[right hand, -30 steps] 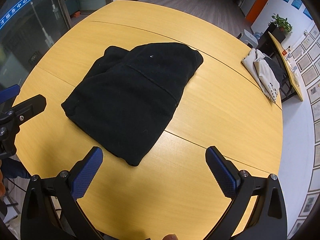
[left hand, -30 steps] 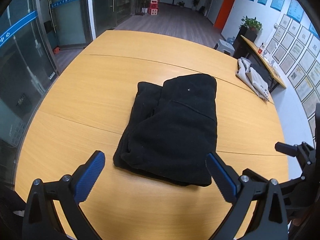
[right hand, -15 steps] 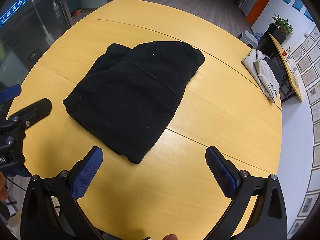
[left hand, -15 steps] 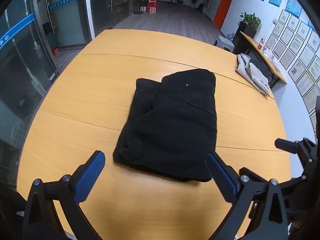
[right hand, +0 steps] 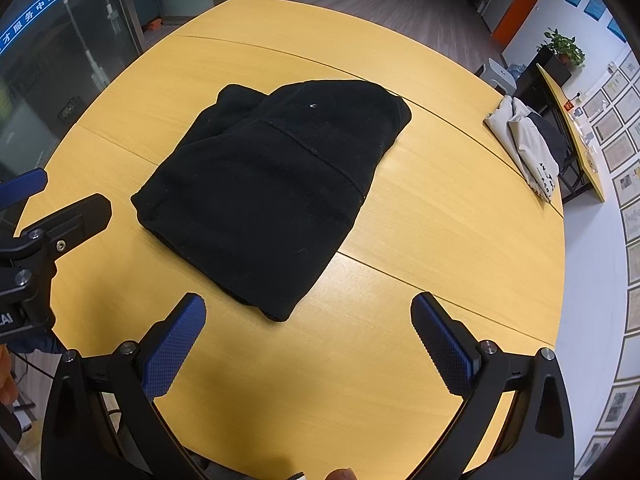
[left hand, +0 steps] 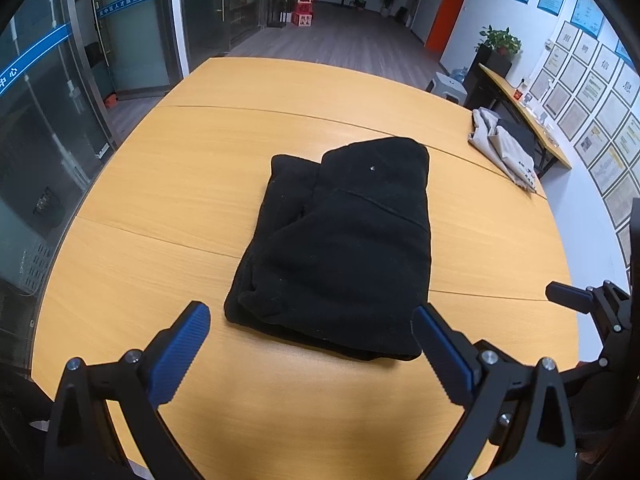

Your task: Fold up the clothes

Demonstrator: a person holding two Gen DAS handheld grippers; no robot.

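Note:
A black garment [left hand: 340,248] lies folded into a thick rectangle in the middle of the round wooden table [left hand: 168,184]; it also shows in the right wrist view [right hand: 276,184]. My left gripper [left hand: 310,344] is open and empty, held above the table's near edge just short of the garment. My right gripper [right hand: 308,336] is open and empty, also back from the garment's near corner. The left gripper's fingers [right hand: 68,216] show at the left edge of the right wrist view; the right gripper's fingers [left hand: 576,300] show at the right edge of the left wrist view.
A folded grey and dark garment pile [left hand: 504,144] lies at the table's far right edge, also in the right wrist view [right hand: 528,144]. Glass walls [left hand: 48,92] stand to the left. A side table [left hand: 524,120] and framed pictures are on the right wall.
Both grippers have drawn back and up a little from the black garment, which lies still. Both stay open.

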